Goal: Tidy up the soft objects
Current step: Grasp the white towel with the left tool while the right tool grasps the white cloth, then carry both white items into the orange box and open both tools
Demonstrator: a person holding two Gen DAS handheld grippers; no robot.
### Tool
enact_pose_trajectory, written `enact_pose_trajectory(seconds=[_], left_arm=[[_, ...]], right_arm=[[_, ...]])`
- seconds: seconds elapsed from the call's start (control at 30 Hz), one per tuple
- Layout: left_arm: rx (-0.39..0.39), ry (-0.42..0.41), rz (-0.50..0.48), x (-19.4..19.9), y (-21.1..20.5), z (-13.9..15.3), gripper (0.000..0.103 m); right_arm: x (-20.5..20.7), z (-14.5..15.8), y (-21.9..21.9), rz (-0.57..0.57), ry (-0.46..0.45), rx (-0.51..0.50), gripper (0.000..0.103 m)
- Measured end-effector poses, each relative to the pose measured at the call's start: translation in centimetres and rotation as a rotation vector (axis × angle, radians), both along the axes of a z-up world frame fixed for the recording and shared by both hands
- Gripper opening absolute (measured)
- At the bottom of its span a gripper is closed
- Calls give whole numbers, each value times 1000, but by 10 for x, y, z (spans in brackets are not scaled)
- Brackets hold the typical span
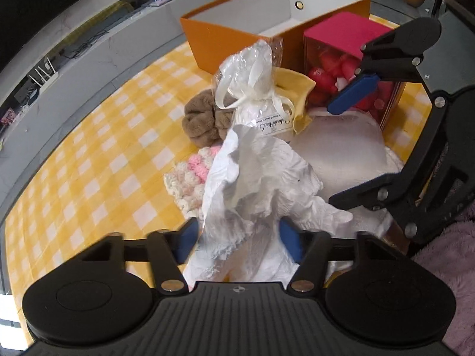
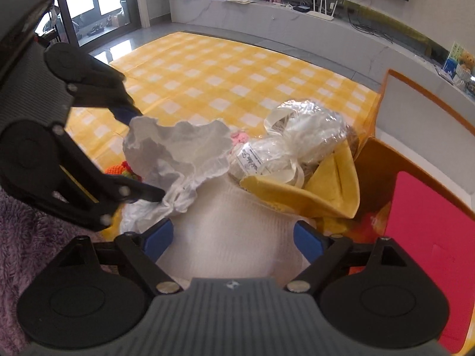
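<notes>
**White cloth between the left tongs, orange bin straight ahead**

In the left wrist view the left gripper (image 1: pixel 237 237) stands with its blue pads apart, one on each side of a crumpled white cloth (image 1: pixel 261 178). The cloth rises between them toward the centre of the frame, its long axis running away from the tongs; whether the pads touch it yet I cannot tell. The left hand is plainly the nearer one to this piece.

The right gripper (image 2: pixel 234 243) is also spread wide, its pads flanking a white knitted bundle (image 2: pixel 231 222) at lower centre of the right wrist view, without squeezing it.

Beyond the cloth the pile crowds the middle of the frame: a cellophane-wrapped white bundle with ribbon (image 1: pixel 252 89), a brown plush scrunchie (image 1: pixel 202 121) left of it, a pink and cream crocheted piece (image 1: pixel 190 178) nearer, and a yellow cloth (image 1: pixel 297 89) behind. The open orange storage bin (image 1: pixel 231 38) sits at upper centre, apparently empty, with a red-lidded box of red items (image 1: pixel 341 59) close beside it on the right.

The likely move is to close on the cloth and carry it forward and up over the bin's near wall. The yellow checked tablecloth (image 1: pixel 89 163) lies open across the left half of the frame, so the left offers the free path; the right is hemmed in by the other gripper and the red box.
</notes>
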State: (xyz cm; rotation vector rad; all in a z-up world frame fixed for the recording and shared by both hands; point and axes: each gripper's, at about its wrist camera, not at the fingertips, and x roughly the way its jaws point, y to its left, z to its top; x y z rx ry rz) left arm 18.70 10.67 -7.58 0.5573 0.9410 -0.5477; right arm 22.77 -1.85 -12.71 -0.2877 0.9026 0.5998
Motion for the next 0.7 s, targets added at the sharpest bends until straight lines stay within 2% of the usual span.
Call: enact_pose_trajectory(seconds=[0.07,0.1,0.13,0.17,0.3,0.47,0.53,0.6,0.7], left_arm=[[-14,5,30,1,-1,-1,30],[-19,1,44,0,-2,-1,25],[-12,-7,61,-2,-2,-1,16],[-1,-26,80,-4,-3,1,12],[-36,-103,177,-15,4,22,11],[-93,-182,316,-26,17,53,11],[-115,-193,350,-28,21,65,11],[-131,-203,374,-32,22,75,11],[-131,-235,377,-39,20,87,11]], right_arm=[[0,-2,2,5,0,1,87],[2,-3,3,4,15,8,86],[3,-6,3,-2,38,18,86],[5,-9,2,-11,59,26,82],[6,-14,-3,-36,80,62,61],[0,-4,-9,-60,41,107,37],[-3,3,-11,-58,33,115,26],[-7,10,-13,-57,14,122,8],[-14,23,-18,-63,-10,159,2]])
